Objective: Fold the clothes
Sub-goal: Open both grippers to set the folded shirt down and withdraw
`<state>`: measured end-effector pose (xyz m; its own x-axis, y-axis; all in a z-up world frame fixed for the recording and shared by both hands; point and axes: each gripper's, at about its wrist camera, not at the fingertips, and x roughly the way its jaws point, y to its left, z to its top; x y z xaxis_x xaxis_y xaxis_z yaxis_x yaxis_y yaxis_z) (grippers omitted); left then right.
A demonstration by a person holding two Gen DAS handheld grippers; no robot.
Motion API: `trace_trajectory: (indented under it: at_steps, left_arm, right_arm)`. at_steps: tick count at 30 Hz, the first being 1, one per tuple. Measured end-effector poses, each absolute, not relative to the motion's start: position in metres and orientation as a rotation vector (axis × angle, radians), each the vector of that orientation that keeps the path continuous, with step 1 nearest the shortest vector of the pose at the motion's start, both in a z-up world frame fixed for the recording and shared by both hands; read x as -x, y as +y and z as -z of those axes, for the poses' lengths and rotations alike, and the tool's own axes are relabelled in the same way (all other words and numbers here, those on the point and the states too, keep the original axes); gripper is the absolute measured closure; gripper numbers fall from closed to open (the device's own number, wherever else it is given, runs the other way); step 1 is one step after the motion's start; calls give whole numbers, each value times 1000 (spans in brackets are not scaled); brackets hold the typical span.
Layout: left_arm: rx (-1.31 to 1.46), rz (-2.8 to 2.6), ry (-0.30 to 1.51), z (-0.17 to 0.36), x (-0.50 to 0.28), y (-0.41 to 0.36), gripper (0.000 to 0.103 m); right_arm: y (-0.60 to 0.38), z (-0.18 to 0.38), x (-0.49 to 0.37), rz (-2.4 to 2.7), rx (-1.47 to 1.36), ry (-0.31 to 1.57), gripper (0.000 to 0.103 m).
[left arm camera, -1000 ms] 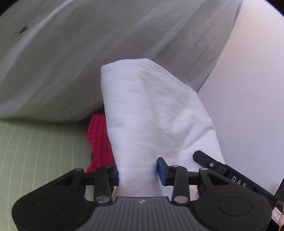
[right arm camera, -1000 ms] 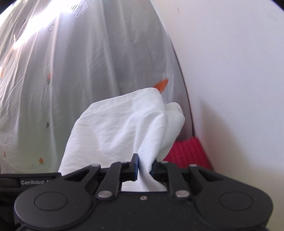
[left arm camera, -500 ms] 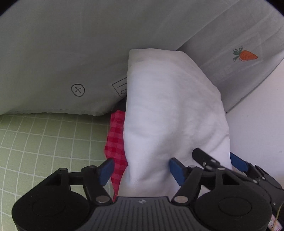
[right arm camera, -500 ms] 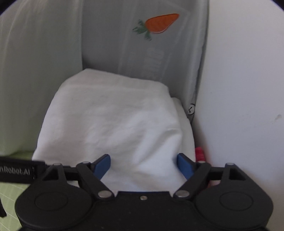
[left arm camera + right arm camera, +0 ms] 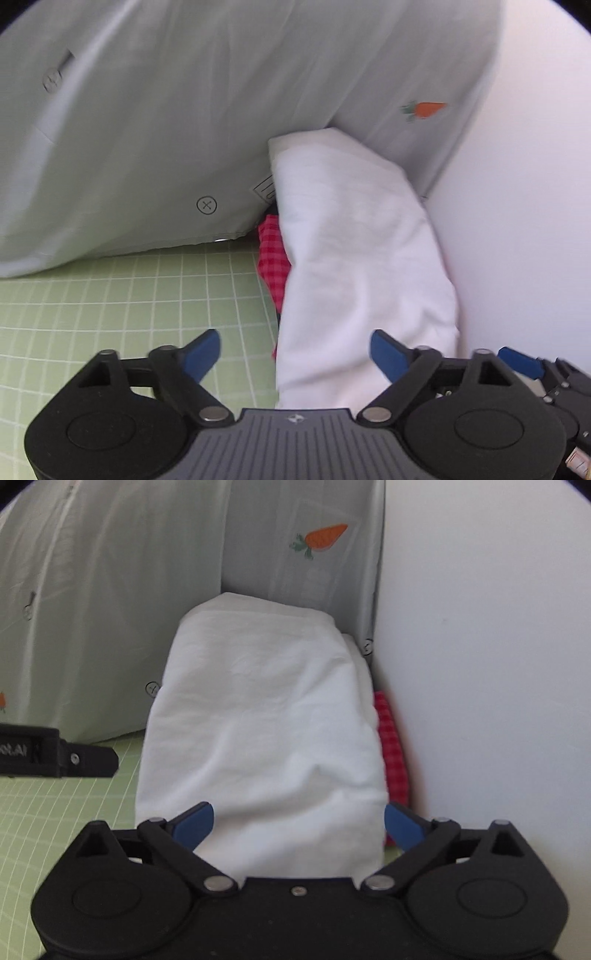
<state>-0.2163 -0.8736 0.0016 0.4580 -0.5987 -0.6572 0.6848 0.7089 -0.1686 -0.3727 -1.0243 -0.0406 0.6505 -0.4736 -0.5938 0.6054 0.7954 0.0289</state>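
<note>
1. White folded cloth lies on the green grid mat, w/ a red checked fabric under it, showing along 1 side.
2. We see the left gripper w/ jaws spread wide, blue pads either side of the cloth's near end, not pinching it.
3. Our right gripper is likewise spread apart, pads flanking the cloth.
4. Behind the cloth stands a pale grey carrot-print sheet; a white wall is beside it.
</note>
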Motion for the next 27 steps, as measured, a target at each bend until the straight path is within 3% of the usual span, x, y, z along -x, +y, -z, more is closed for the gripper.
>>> trace_trajectory:
  at_steps: [6,27]
  left_arm:
    - [-161,850,716,-14,270,-834,0]
    - [-261,886,688,-21,364,-762,0]
  right_arm:
    - [-984,18,435,637,-280,579,3]
    - [-920,21,520,653,-368,624,3]
